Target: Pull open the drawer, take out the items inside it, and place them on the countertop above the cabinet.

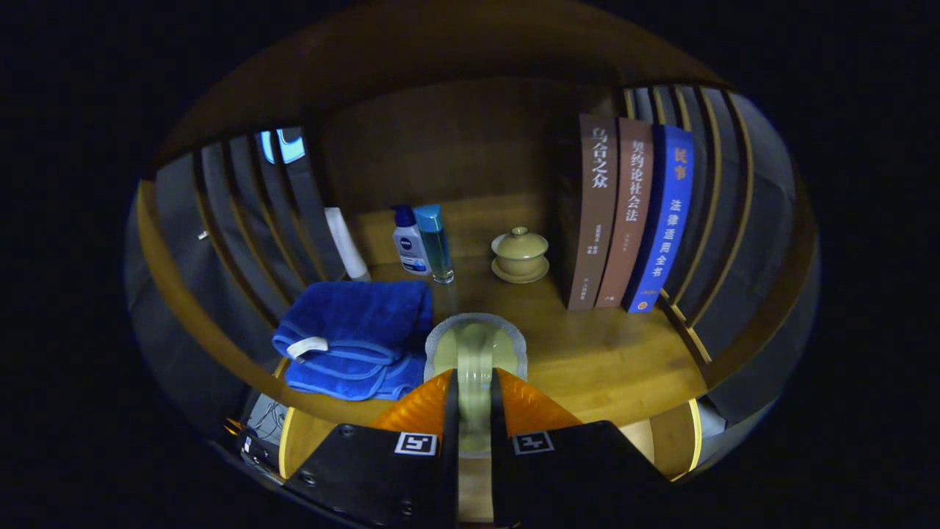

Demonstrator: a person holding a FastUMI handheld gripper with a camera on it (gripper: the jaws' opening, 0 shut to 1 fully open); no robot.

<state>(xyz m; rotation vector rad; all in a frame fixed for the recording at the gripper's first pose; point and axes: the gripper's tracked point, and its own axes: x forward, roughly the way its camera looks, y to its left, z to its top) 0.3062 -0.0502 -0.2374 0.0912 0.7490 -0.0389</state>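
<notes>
Both jaws on pale cup (pixel 476 351)

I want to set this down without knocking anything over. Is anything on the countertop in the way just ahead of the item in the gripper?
Nothing visible blocks it. The gripper is shut on the pale green item, with bare countertop just ahead. The blue towel lies close beside it; bottles, lidded cup and books stand beyond.

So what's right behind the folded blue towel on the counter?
Behind the blue towel stand a white tube, a white pump bottle and a clear blue-capped bottle. The towel hides the tube's base. The gripper clamps a pale dish beside it.
</notes>
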